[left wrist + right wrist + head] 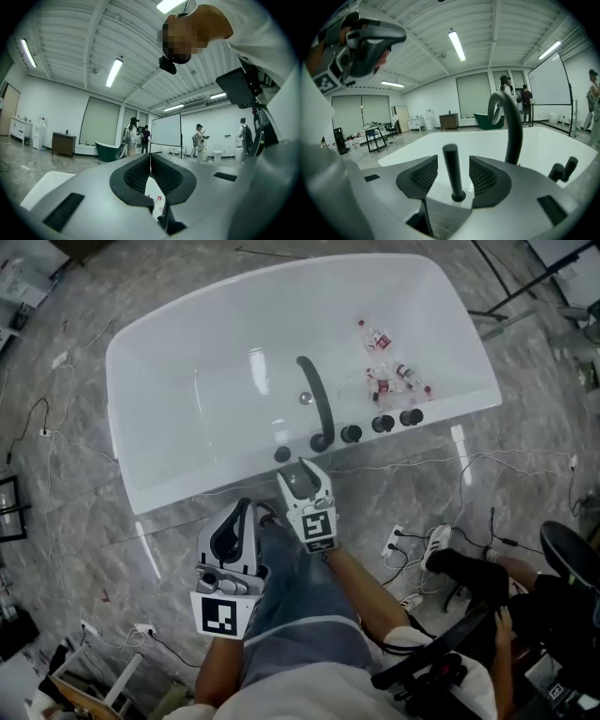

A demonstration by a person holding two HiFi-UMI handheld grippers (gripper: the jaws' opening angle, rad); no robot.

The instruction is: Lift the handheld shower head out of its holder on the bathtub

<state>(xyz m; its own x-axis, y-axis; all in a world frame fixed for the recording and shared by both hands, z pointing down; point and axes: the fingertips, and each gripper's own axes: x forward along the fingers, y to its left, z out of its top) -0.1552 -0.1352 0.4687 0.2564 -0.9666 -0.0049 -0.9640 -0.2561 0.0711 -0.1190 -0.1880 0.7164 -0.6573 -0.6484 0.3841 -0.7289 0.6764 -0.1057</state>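
The handheld shower head (282, 455) is a black rod standing upright in its holder on the near rim of the white bathtub (441, 413). My right gripper (300, 468) is just in front of it. In the right gripper view the rod (452, 159) rises between the open jaws of my right gripper (453, 164), and neither pad touches it. My left gripper (243, 508) hangs lower left, off the tub, over my leg. Its pads (140, 171) meet at the tips with nothing between them.
A black arched spout (317, 399) and three black knobs (382, 424) share the rim, right of the rod. Small bottles (384, 371) lie inside the tub. Cables and a power strip (398, 540) cross the marble floor. A seated person (487, 587) is at lower right.
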